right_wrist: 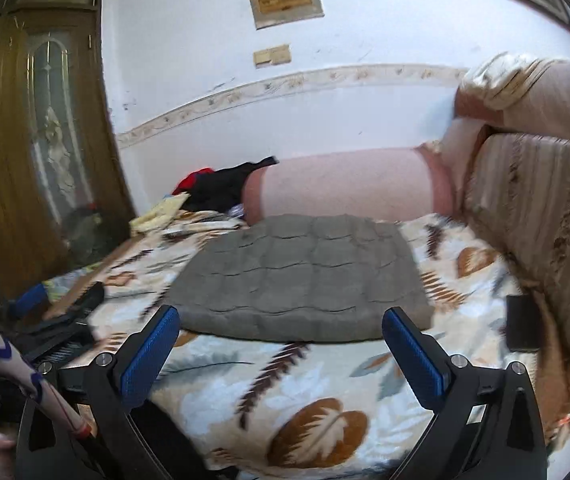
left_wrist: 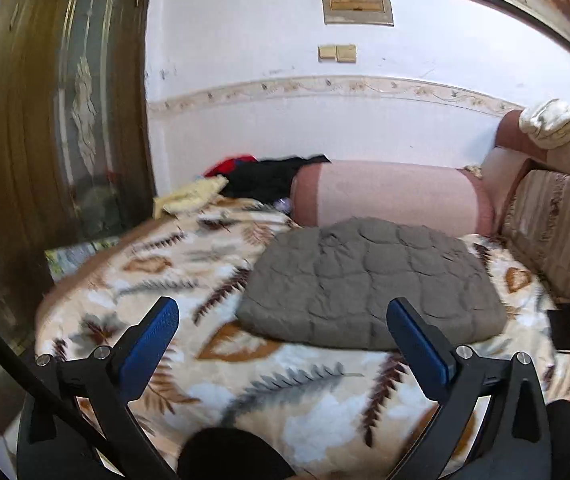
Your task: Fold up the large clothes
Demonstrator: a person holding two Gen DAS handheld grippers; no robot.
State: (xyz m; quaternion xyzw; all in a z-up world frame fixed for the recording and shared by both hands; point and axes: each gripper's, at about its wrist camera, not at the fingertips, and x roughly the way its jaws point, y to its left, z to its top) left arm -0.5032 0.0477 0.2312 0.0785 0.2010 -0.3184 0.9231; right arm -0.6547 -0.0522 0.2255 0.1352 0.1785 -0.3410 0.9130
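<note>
Item: grey quilted garment (left_wrist: 369,284), folded flat, long axis crosswise to me, lying on leaf-print blanket (left_wrist: 285,408) before pink bolster (left_wrist: 393,196). My left gripper (left_wrist: 281,344) and right gripper (right_wrist: 281,344): jaws apart, empty. White wall (left_wrist: 285,120) behind.

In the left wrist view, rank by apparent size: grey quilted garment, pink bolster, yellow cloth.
1. Grey quilted garment, though it lies nearest the camera.
2. Pink bolster, not much smaller and farther back.
3. Yellow cloth, clearly smallest.
</note>
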